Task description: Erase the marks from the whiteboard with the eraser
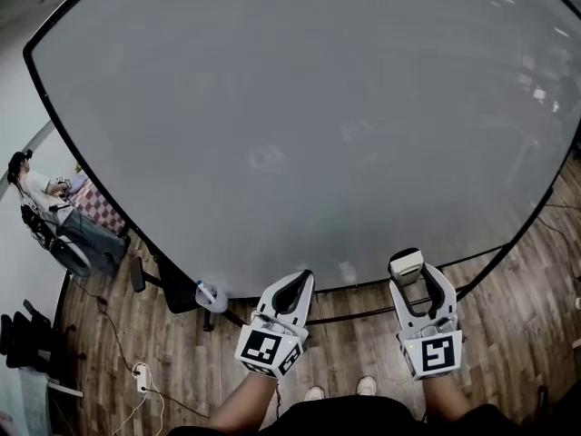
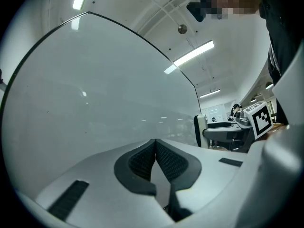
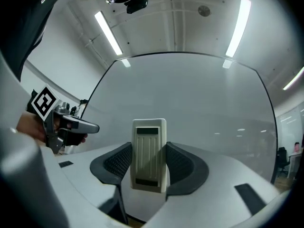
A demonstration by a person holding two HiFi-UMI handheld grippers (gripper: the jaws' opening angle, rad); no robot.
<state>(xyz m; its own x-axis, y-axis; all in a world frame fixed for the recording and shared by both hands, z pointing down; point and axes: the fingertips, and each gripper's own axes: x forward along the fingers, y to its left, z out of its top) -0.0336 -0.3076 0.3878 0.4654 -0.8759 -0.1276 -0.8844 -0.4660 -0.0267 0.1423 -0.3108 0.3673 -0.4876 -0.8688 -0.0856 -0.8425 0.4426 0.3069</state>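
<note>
The right gripper (image 3: 149, 159) is clamped on the cream eraser (image 3: 149, 144), which stands upright between its jaws and is raised towards the whiteboard (image 1: 272, 107). To its left, the left gripper (image 2: 155, 148) has its jaws pressed together, holding nothing. The board fills the space ahead of both. Farther left, past the board's edge, a person (image 1: 50, 209) sits on the wooden floor (image 1: 182, 371).

Bright ceiling strip lights (image 3: 108, 32), soft whiteboard (image 1: 300, 125) glare, fisheye-curved edges.

head view: steeply down from above | gripper views: along own jaws, facing up, close | shared: whiteboard (image 1: 272, 107)
</note>
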